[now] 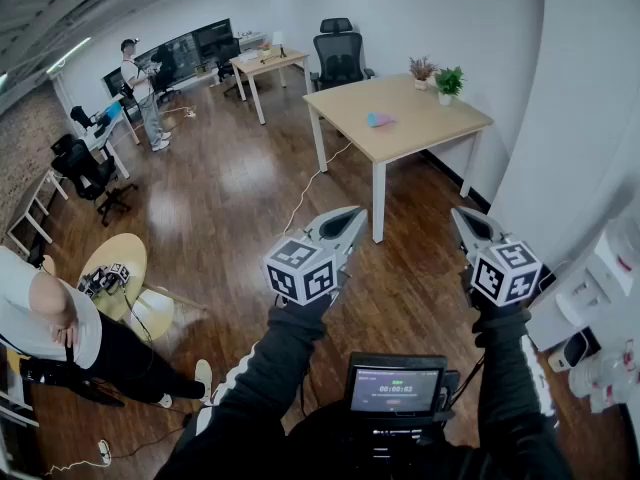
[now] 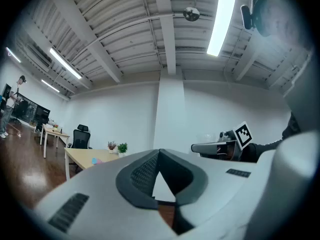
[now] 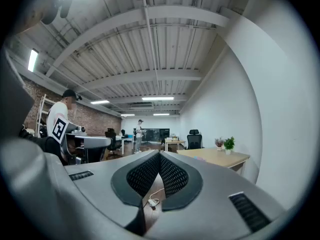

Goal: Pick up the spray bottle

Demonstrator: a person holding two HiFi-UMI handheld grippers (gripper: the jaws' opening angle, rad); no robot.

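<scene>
I cannot make out a spray bottle with certainty in any view. A clear bottle-like thing (image 1: 604, 376) stands at the right edge of the head view, too small to identify. My left gripper (image 1: 353, 213) and right gripper (image 1: 456, 212) are held side by side in the air above the wooden floor, pointing toward a light wooden table (image 1: 430, 128). Both are shut with nothing between their tips. The left gripper view shows its jaws (image 2: 159, 152) meeting at a point, with the right gripper (image 2: 216, 147) beside it. In the right gripper view the jaws (image 3: 159, 154) also meet.
On the table lie a small pink and blue thing (image 1: 379, 120) and two potted plants (image 1: 449, 81). A white unit (image 1: 600, 288) stands at the right. An office chair (image 1: 338, 56) is behind the table. One person (image 1: 45, 318) stands at the left, another (image 1: 143, 88) far back.
</scene>
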